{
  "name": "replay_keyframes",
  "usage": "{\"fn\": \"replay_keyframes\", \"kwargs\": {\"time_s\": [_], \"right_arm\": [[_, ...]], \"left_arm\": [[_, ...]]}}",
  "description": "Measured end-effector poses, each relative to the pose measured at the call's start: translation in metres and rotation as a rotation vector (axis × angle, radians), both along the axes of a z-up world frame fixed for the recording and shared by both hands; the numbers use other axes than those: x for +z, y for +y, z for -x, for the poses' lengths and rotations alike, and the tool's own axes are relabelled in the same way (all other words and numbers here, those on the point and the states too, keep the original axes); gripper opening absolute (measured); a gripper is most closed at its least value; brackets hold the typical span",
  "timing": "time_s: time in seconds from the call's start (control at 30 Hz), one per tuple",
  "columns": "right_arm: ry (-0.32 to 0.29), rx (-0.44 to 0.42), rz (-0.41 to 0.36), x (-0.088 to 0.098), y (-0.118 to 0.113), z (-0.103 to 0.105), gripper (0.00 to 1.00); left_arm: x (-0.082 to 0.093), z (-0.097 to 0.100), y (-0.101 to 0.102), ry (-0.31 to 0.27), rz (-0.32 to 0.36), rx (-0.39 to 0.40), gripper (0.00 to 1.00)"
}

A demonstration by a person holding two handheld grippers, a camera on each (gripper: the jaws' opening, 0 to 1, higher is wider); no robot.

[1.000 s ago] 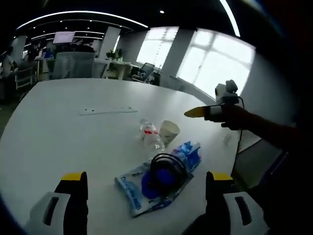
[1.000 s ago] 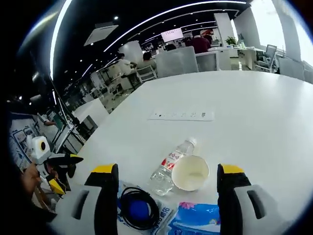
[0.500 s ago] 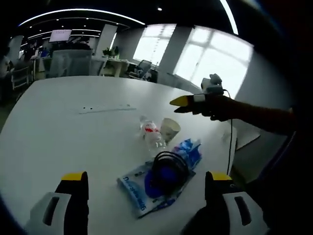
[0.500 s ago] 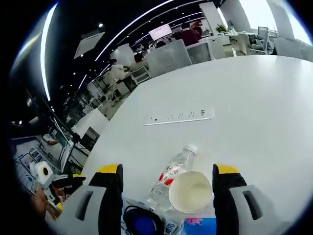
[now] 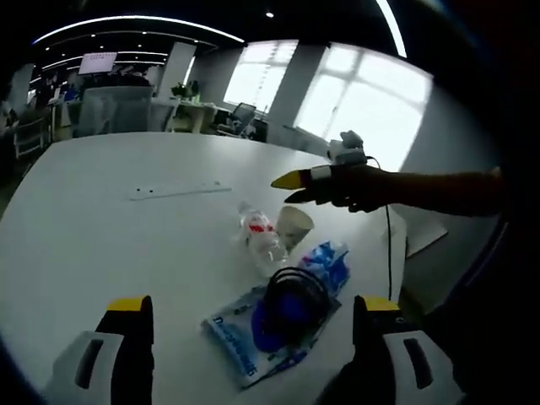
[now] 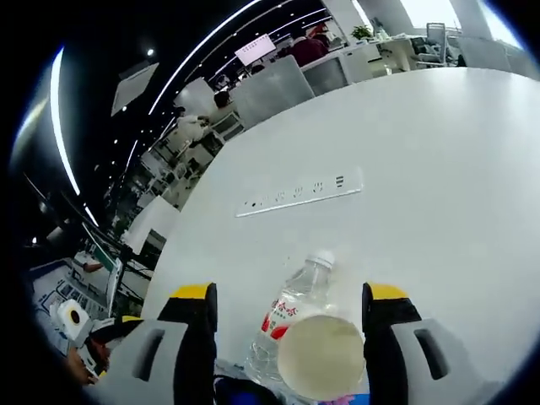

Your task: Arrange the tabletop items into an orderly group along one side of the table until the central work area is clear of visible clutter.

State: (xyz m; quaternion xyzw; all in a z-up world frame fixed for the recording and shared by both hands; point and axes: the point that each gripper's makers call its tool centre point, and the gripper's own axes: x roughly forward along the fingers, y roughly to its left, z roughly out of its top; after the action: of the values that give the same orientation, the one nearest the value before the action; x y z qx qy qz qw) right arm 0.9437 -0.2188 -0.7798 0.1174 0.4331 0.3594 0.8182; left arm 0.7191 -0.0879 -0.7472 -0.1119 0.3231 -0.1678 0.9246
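A clear water bottle (image 5: pixel 260 237) lies on its side on the white table (image 5: pixel 93 236), touching a tipped paper cup (image 5: pixel 294 224). Nearer to me a coiled black cable (image 5: pixel 291 291) rests on a blue-and-white packet (image 5: pixel 229 334), beside a blue tissue pack (image 5: pixel 327 262). My left gripper (image 5: pixel 253 305) is open, low over the packet. My right gripper (image 5: pixel 284 186), held by a hand, comes in from the right just above the cup. In the right gripper view the right gripper (image 6: pixel 290 295) is open, with the bottle (image 6: pixel 291 314) and the cup's mouth (image 6: pixel 321 358) between its jaws.
A flat socket strip (image 5: pixel 180 190) (image 6: pixel 301 194) is set into the table beyond the items. The table's edge (image 5: pixel 395 253) runs close on the right. Chairs, desks and people stand further off; large windows line the back wall.
My right gripper has moved in toward the cup and bottle, which now look larger between its jaws. My left gripper has barely moved. The items lie as before.
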Motion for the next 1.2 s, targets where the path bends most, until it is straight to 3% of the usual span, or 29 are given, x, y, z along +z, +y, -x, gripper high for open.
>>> {"fn": "replay_keyframes", "kwargs": {"time_s": [0.1, 0.3, 0.47, 0.57, 0.67, 0.93, 1.2], "right_arm": [[0.005, -0.012, 0.001, -0.005, 0.002, -0.004, 0.63], [0.072, -0.034, -0.020, -0.024, 0.007, -0.015, 0.58], [0.087, -0.038, -0.010, -0.037, 0.007, -0.020, 0.54], [0.097, -0.052, -0.008, -0.043, 0.007, -0.025, 0.52], [0.096, -0.060, -0.005, -0.048, 0.009, -0.030, 0.51], [0.109, -0.053, 0.001, -0.058, 0.023, -0.034, 0.48], [0.145, -0.029, 0.032, -0.067, 0.025, -0.039, 0.41]], "left_arm": [[-0.005, 0.003, -0.002, 0.018, -0.004, -0.009, 0.95], [-0.004, 0.004, -0.004, 0.025, -0.015, -0.023, 0.95], [-0.004, 0.002, -0.002, 0.018, -0.008, -0.014, 0.93], [-0.010, 0.004, -0.002, 0.045, -0.010, -0.026, 0.92], [-0.016, 0.005, 0.001, 0.054, -0.015, -0.033, 0.92], [-0.011, -0.002, 0.006, 0.054, 0.011, -0.025, 0.92], [-0.011, -0.005, -0.001, 0.057, 0.025, -0.043, 0.91]]}}
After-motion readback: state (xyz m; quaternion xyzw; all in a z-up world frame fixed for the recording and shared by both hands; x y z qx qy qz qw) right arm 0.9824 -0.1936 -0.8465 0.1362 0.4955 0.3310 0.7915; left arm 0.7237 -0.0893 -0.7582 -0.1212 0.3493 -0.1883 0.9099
